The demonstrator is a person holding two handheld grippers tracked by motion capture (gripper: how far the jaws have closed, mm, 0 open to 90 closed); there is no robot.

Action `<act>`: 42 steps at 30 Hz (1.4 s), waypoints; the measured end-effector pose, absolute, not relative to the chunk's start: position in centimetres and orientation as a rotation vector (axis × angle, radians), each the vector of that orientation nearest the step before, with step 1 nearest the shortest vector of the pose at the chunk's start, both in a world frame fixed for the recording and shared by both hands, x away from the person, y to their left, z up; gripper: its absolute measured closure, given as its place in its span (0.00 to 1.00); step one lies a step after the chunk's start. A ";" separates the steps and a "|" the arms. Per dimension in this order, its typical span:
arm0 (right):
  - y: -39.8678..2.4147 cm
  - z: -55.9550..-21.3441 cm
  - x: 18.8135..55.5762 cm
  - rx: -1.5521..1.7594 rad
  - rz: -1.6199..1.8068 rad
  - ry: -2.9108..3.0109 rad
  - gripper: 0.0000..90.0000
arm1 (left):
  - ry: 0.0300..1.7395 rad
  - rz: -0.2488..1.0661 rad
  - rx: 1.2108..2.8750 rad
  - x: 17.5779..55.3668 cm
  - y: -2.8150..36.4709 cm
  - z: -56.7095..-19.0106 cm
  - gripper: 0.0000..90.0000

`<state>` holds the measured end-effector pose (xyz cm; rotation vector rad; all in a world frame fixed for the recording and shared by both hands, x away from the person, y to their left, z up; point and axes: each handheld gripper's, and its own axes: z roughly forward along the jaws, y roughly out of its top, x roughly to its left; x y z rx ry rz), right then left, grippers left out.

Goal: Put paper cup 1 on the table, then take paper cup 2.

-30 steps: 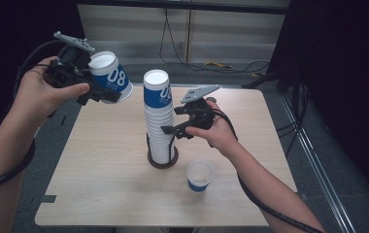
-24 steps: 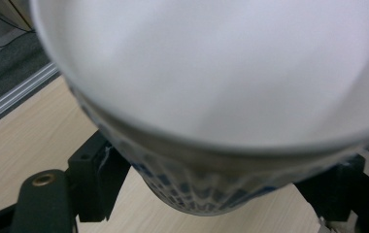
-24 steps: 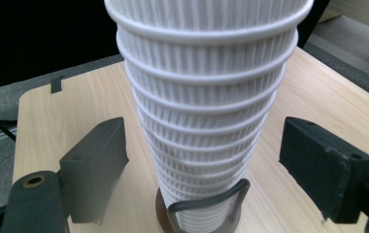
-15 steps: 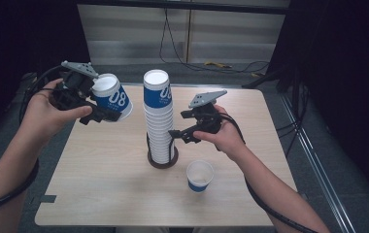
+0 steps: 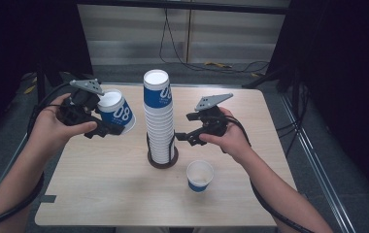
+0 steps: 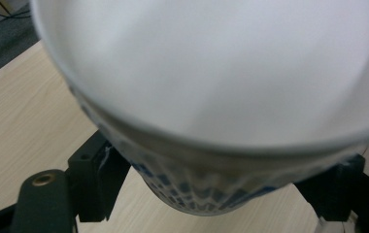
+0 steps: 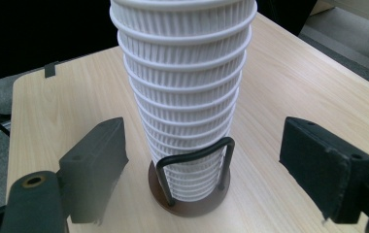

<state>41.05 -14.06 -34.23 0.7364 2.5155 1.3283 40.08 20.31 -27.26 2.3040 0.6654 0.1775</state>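
A tall stack of upturned white ribbed cups [image 5: 159, 121] [image 7: 182, 87], the top one blue with white print, stands in a round wire holder [image 5: 162, 161] [image 7: 188, 200] at the table's middle. My left gripper [image 5: 109, 126] [image 6: 216, 199] is shut on a blue-and-white paper cup [image 5: 118, 112] [image 6: 211, 73], held tilted above the table left of the stack with its mouth facing the gripper's camera. My right gripper [image 5: 183, 138] [image 7: 209, 165] is open just right of the stack's lower part, with nothing between its pads. The stack stands ahead of the jaws, untouched.
A single upright blue-and-white cup [image 5: 200, 175] sits on the light wooden table [image 5: 100, 194] in front of the stack and under my right wrist. Cables run from both grippers. Dark floor and curtains surround the table.
My left gripper has come down and to the right with the cup, closer to the stack. My right gripper has drawn back a little to the right, away from the stack.
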 end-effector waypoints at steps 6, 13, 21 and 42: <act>-14.5 -34.5 41.0 0.735 1.324 2.519 0.18 | 0.648 0.153 2.316 39.5 19.8 -28.6 0.24; -14.7 -34.8 41.0 0.733 1.308 2.525 0.18 | 0.638 0.127 2.322 39.0 19.4 -30.0 0.24; -14.8 -35.1 41.1 0.739 1.304 2.533 0.18 | 0.629 0.109 2.329 38.5 19.2 -31.1 0.24; -15.6 -35.3 40.5 0.745 1.298 2.539 0.18 | 0.561 0.057 2.343 37.5 17.6 -32.6 0.24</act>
